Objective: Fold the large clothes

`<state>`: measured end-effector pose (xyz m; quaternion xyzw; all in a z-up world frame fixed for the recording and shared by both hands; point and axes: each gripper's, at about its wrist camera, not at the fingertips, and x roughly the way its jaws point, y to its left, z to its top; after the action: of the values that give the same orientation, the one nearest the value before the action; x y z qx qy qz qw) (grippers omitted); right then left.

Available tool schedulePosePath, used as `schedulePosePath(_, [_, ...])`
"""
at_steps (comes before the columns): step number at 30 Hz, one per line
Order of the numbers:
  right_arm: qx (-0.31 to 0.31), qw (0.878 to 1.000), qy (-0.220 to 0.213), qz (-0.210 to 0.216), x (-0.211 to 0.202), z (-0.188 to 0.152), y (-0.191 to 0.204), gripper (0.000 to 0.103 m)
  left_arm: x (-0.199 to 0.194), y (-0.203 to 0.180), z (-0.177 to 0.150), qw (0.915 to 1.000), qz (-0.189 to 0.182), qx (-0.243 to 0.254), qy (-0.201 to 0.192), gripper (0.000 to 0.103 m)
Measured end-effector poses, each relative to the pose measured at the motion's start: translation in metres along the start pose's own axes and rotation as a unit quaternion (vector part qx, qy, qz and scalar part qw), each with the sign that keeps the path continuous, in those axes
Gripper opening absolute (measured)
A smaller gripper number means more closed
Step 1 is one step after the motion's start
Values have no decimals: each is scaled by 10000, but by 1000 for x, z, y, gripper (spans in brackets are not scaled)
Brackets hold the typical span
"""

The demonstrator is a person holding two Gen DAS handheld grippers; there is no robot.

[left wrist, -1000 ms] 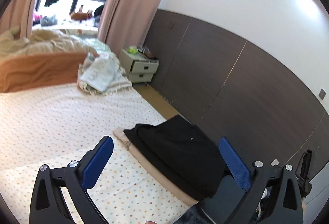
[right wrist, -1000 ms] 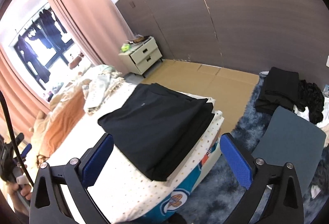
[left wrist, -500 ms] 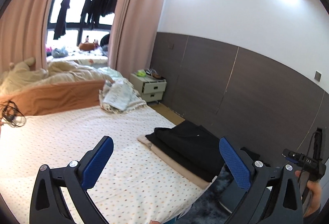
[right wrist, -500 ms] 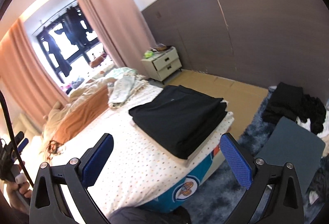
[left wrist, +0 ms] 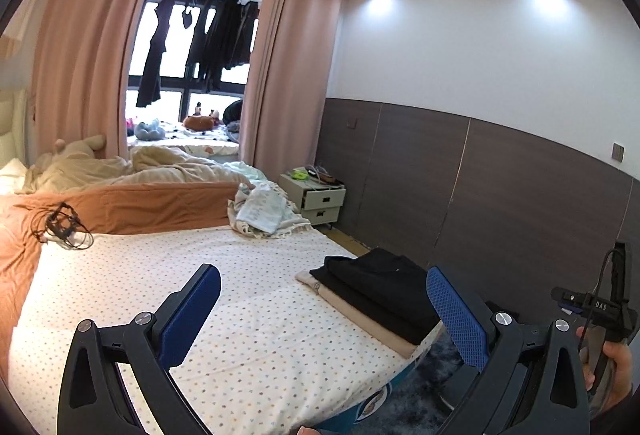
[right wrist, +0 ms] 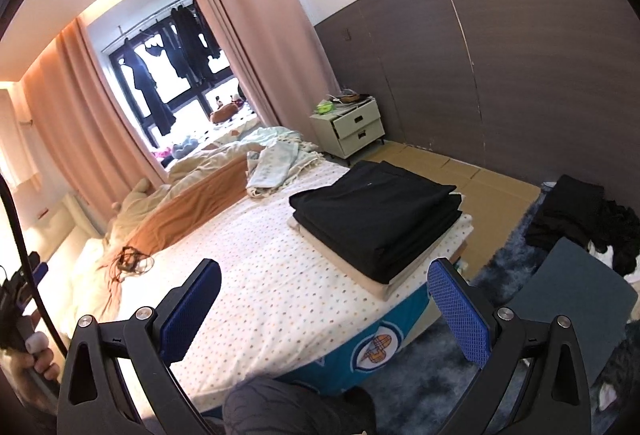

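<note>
Nightstand (right wrist: 354, 126) beside bed (right wrist: 256, 291) — pink curtains (left wrist: 288, 75).

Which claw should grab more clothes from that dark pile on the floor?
Probably the right claw: its view shows the dark pile on its right. The left claw faces the bed. Both are open and empty.

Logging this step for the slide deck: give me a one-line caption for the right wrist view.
Open right gripper held clear of a folded black garment stacked on a beige one at the bed corner.
</note>
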<state>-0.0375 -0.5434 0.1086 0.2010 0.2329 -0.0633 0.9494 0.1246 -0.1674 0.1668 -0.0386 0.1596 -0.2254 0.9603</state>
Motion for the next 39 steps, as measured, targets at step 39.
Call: schedulePosePath(39, [-1213, 9919, -260, 280, -52, -157, 53, 103, -135, 5, -170, 9896, 1407, 286, 92, 103])
